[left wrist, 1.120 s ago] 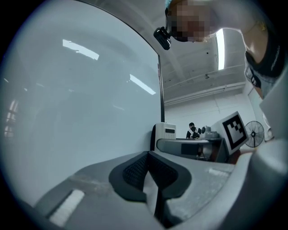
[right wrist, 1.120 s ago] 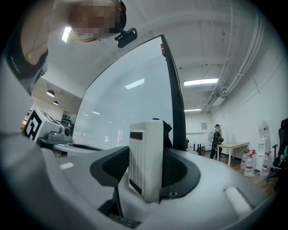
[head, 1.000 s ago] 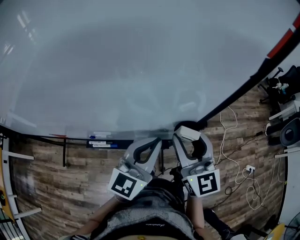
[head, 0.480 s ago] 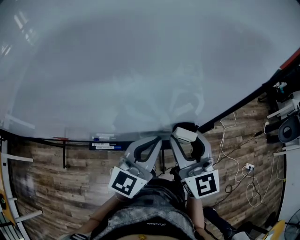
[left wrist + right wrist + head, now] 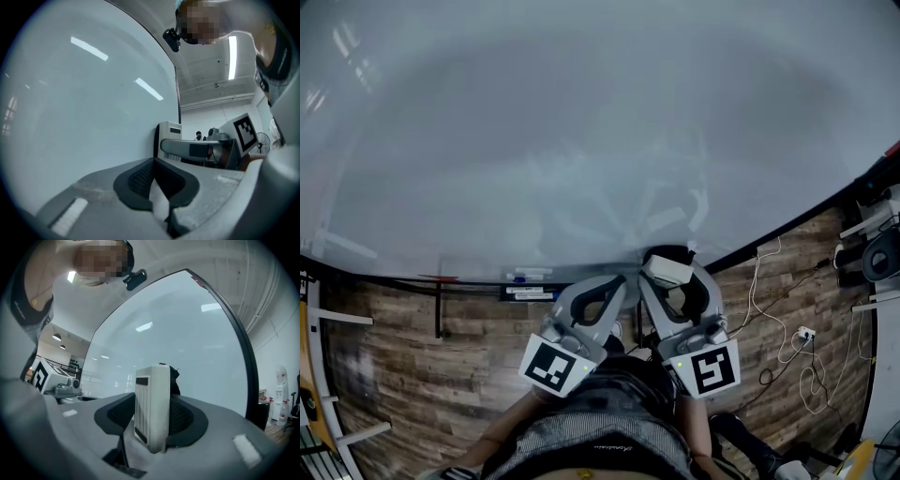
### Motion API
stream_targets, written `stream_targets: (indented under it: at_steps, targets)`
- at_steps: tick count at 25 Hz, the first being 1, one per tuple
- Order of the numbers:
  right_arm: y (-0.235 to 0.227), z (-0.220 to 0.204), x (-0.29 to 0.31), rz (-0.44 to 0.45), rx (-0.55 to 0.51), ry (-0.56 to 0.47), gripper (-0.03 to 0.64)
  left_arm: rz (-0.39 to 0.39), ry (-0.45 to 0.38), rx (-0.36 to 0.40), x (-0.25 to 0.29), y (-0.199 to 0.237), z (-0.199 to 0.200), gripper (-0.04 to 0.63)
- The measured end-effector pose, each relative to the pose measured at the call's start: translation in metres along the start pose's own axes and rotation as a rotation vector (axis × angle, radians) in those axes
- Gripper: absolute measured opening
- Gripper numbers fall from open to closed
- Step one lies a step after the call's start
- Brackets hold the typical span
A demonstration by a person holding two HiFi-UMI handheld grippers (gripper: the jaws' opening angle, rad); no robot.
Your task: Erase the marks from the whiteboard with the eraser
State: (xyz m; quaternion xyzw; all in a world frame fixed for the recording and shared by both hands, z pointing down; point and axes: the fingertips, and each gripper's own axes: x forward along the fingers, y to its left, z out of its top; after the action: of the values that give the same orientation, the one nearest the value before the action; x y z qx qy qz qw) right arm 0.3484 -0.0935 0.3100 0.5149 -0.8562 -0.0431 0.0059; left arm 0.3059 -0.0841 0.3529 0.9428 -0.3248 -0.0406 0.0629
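The whiteboard [image 5: 581, 131] fills the upper head view; I make out only faint smears and reflections on it, no clear marks. My right gripper [image 5: 667, 274] is shut on a white eraser [image 5: 668, 269], held just below the board's lower edge. In the right gripper view the eraser [image 5: 152, 406] stands upright between the dark pads, with the whiteboard [image 5: 187, 333] behind it. My left gripper [image 5: 617, 281] sits beside it, shut with nothing in it. In the left gripper view its pads [image 5: 140, 180] meet, and the eraser [image 5: 168, 138] shows beyond, beside the whiteboard [image 5: 84, 117].
A marker tray [image 5: 530, 292] with a few pens hangs under the board's lower edge at the left. The floor [image 5: 394, 375] is wood planks. White cables and a plug [image 5: 802, 352] lie at the right, near stands and chairs [image 5: 877, 244].
The view has swung a little, so the marker tray and the board's right edge sit further right. Both grippers stay close together below the board, the eraser still held.
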Motion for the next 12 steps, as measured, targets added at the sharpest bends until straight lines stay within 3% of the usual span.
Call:
stream_targets:
  at_steps: [12]
  targets:
    - [0.075, 0.011, 0.040, 0.044, -0.002, -0.020, 0.207, 0.050, 0.011, -0.010, -0.071, 0.049, 0.006, 0.003]
